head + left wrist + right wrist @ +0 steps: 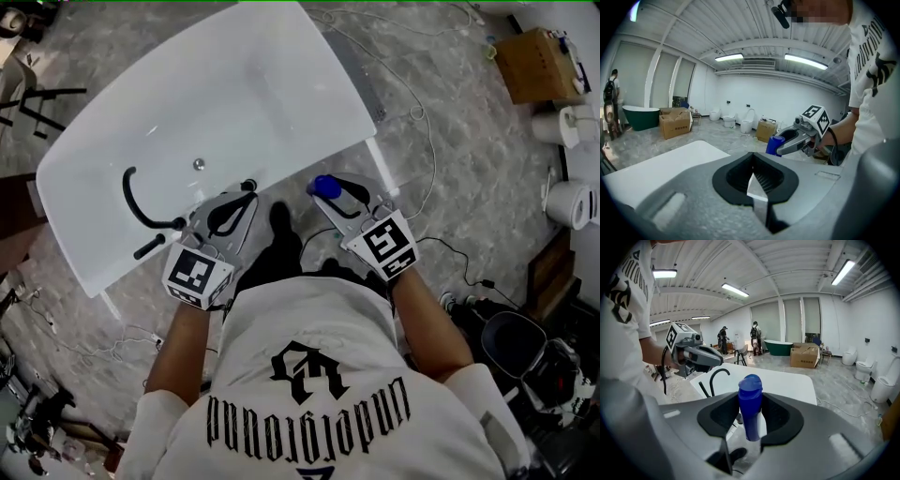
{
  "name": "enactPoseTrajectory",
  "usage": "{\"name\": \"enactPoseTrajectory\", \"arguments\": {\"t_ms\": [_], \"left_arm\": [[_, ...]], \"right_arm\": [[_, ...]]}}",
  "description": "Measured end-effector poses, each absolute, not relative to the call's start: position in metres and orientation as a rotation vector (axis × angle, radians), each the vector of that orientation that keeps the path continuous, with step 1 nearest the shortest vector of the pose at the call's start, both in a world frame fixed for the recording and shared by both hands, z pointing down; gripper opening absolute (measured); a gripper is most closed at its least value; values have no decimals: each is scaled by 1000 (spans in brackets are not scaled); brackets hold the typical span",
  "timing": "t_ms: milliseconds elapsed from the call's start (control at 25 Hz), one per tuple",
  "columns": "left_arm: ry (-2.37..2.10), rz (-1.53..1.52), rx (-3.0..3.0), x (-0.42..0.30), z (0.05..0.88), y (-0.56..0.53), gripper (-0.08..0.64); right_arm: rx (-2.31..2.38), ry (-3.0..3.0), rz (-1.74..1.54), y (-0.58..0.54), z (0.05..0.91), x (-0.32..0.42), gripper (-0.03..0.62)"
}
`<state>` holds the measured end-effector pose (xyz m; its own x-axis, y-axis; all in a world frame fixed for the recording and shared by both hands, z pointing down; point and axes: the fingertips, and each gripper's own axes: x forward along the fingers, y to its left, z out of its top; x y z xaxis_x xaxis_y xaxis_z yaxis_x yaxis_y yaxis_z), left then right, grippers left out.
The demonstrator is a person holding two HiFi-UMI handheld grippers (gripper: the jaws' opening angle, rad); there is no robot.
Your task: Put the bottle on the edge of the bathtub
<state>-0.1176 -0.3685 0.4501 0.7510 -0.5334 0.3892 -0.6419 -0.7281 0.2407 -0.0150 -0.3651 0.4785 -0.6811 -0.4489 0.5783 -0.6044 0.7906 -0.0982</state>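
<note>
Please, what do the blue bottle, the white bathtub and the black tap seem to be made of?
The bottle: likely plastic, opaque blue with a soft satin sheen. The bathtub: probably acrylic or enamel, smooth white with moulded curves. The tap: seemingly metal with a matte black coating, though this cannot be confirmed.

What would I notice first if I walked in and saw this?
The bright blue bottle catches the eye first, clamped between the jaws of the right gripper by the near corner of the tub. Next comes the big white bathtub in front of the person, with a curved black faucet on its rim at the left. The left gripper hovers shut and empty at the tub's near edge.
</note>
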Motion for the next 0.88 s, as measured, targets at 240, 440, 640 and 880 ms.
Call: {"name": "enactPoseTrajectory", "arguments": {"t_ms": [240, 440, 640, 880], "left_arm": [[-847, 446, 2541, -126, 502, -389, 8], [-796, 496, 2491, -126, 542, -388, 8], [-783, 509, 2428, -135, 578, -398, 8], [-758, 565, 2415, -129, 613, -407, 8]], "right_arm": [[736, -2380, 398, -390, 542, -29, 147], [731, -2329, 443, -393, 582, -30, 147], [732, -2290, 470, -402, 619, -40, 147], [706, -2263, 491, -407, 659, -39, 147]]}}
